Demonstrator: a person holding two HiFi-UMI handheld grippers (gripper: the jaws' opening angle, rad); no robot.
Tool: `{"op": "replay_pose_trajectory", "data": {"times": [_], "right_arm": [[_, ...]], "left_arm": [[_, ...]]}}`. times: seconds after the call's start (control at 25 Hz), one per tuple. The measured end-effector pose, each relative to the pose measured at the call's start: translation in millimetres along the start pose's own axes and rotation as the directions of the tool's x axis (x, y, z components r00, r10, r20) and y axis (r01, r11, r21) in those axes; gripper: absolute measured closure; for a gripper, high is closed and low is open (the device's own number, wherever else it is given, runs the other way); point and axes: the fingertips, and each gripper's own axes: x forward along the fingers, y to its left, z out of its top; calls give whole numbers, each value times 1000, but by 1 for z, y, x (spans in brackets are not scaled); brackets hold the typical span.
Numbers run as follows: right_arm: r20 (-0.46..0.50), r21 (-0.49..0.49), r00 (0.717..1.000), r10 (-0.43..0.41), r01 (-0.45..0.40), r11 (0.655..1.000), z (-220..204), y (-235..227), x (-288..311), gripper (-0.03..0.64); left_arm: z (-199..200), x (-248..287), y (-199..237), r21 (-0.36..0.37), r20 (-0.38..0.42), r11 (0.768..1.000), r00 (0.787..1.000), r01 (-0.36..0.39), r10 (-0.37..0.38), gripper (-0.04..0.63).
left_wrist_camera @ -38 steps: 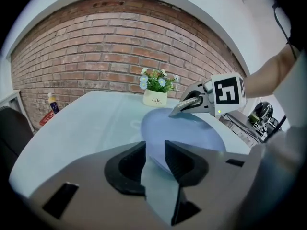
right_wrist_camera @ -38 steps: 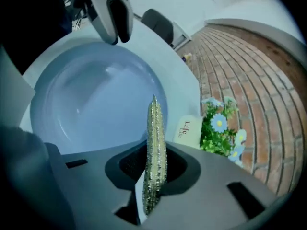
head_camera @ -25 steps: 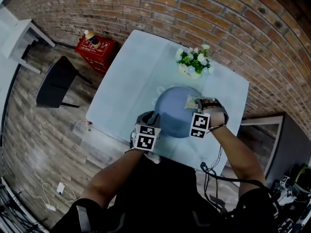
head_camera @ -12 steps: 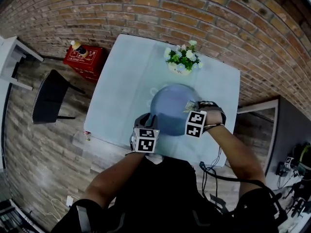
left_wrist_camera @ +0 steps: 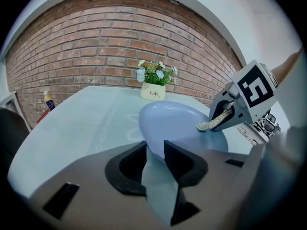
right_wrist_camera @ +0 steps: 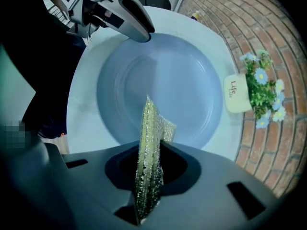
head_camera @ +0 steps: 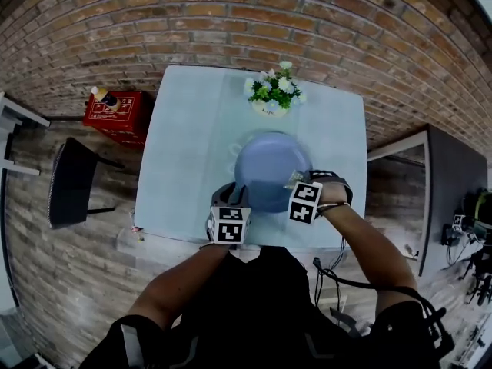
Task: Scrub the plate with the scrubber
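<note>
Two narrow-set jaws on the left gripper (left_wrist_camera: 154, 148) have the near rim of the blue plate (left_wrist_camera: 177, 123) between them. They have just been opening a little, yet I read both pads as close against the rim, so the left gripper has hold of the plate. On the right gripper (right_wrist_camera: 152, 150) the jaws are pinched together on the scrubber (right_wrist_camera: 147, 176), a glittery yellow-green mesh sheet. It stands edge-on between them and sticks out past the tips over the plate's right side. In the left gripper view its free end lies at the plate's surface near the right rim; I cannot tell whether it presses there. The plate sits about mid-way across the pale table (head_camera: 192, 129), just in front of me. Beyond it stands a small white pot of flowers (head_camera: 270, 98), near the brick wall (head_camera: 231, 14). A red crate (head_camera: 115, 115) and a dark chair (head_camera: 73, 179) are on the floor to the left.
</note>
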Motion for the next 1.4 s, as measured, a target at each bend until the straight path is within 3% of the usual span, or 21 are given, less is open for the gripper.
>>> {"op": "replay_pose_trajectory", "data": {"times": [0.36, 0.92, 1.12, 1.4], "right_arm": [[21, 147, 995, 97, -99, 984, 19, 37, -14, 549], [127, 304, 979, 160, -192, 933, 78, 65, -34, 549], [189, 336, 966, 174, -230, 913, 101, 66, -40, 549], [300, 379, 934, 194, -303, 874, 122, 61, -48, 549]], "left_arm": [[4, 0, -2, 40, -34, 994, 994, 104, -103, 448], [6, 0, -3, 51, -70, 967, 967, 250, -247, 430], [15, -2, 6, 69, -41, 964, 966, 257, -254, 443], [30, -5, 21, 31, 6, 969, 969, 247, -247, 449]]}}
